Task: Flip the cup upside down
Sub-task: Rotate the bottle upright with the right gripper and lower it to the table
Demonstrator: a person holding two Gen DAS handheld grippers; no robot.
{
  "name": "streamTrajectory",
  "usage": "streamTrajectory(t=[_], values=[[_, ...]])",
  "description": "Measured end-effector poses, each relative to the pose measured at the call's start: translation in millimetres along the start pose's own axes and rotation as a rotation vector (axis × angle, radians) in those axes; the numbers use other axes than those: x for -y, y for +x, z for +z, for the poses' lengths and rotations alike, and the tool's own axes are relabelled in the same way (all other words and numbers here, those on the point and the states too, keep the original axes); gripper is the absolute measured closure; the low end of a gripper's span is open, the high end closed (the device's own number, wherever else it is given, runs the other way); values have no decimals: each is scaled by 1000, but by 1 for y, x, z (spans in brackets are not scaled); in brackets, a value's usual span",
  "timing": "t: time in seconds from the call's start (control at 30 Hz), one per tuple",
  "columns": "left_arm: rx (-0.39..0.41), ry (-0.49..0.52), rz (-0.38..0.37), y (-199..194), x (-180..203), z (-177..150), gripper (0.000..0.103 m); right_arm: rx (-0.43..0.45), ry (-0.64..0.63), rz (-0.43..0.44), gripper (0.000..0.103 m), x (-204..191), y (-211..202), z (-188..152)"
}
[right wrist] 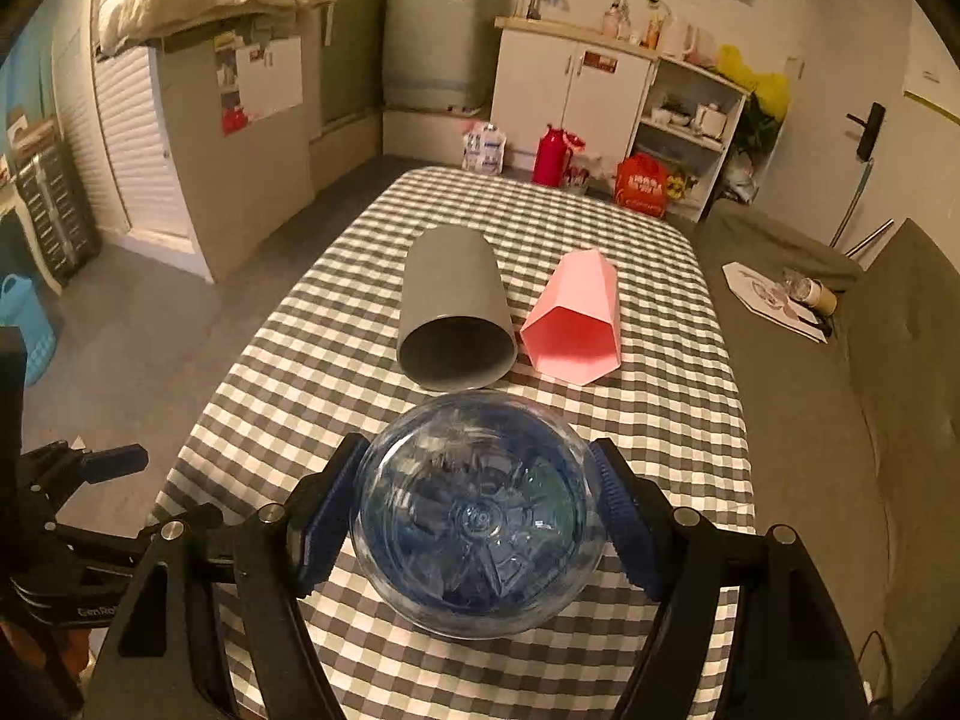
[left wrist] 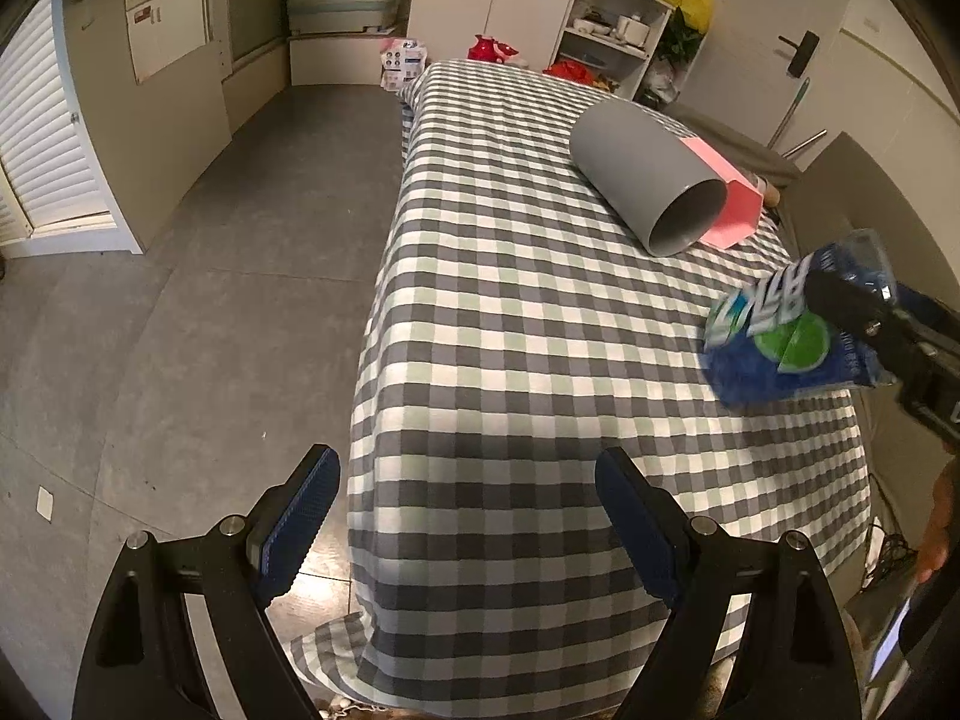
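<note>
A grey cup (right wrist: 453, 306) lies on its side on the checked tablecloth, mouth toward me; it also shows in the left wrist view (left wrist: 648, 180). A pink faceted cup (right wrist: 576, 324) lies on its side just right of it, partly hidden behind the grey cup in the left wrist view (left wrist: 729, 204). My right gripper (right wrist: 477, 516) is shut on a clear blue plastic bottle (right wrist: 477, 516), held bottom-forward above the table's near end; the bottle shows at the right in the left wrist view (left wrist: 786, 330). My left gripper (left wrist: 468, 510) is open and empty, off the table's near left corner.
The table (right wrist: 660, 420) with the checked cloth runs away from me. A grey sofa (right wrist: 810, 390) stands along its right side with papers and a small jar on it. White cabinets (right wrist: 576, 96), a red thermos (right wrist: 552, 156) and a red bag stand beyond the far end. Floor lies to the left.
</note>
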State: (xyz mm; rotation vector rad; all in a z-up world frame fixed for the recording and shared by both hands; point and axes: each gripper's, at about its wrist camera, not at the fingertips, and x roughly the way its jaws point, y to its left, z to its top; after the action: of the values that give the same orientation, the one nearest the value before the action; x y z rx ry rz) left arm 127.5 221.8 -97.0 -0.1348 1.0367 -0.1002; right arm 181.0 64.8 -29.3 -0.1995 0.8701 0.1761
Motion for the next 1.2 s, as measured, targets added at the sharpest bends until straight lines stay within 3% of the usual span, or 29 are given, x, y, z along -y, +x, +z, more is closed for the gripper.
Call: streamTrajectory(t=[0.5, 0.53, 0.6, 0.63, 0.73, 1.0, 1.2], values=[[-5, 0, 16, -1, -7, -1, 13, -3, 46, 52, 30, 2, 14, -4], [-2, 4, 16, -3, -6, -2, 13, -3, 58, 56, 27, 3, 14, -4], [9, 20, 19, -9, -3, -2, 13, 17, 86, 50, 11, 5, 8, -4], [18, 29, 21, -13, -1, -3, 13, 28, 93, 55, 9, 5, 5, -4], [39, 47, 29, -26, 6, -4, 13, 56, 113, 67, 0, 8, -7, -3], [124, 106, 44, -73, 38, -7, 13, 189, 166, 68, 0, 25, -73, -6], [295, 117, 81, -123, 64, -11, 13, 313, 178, 46, 0, 41, -140, -21]])
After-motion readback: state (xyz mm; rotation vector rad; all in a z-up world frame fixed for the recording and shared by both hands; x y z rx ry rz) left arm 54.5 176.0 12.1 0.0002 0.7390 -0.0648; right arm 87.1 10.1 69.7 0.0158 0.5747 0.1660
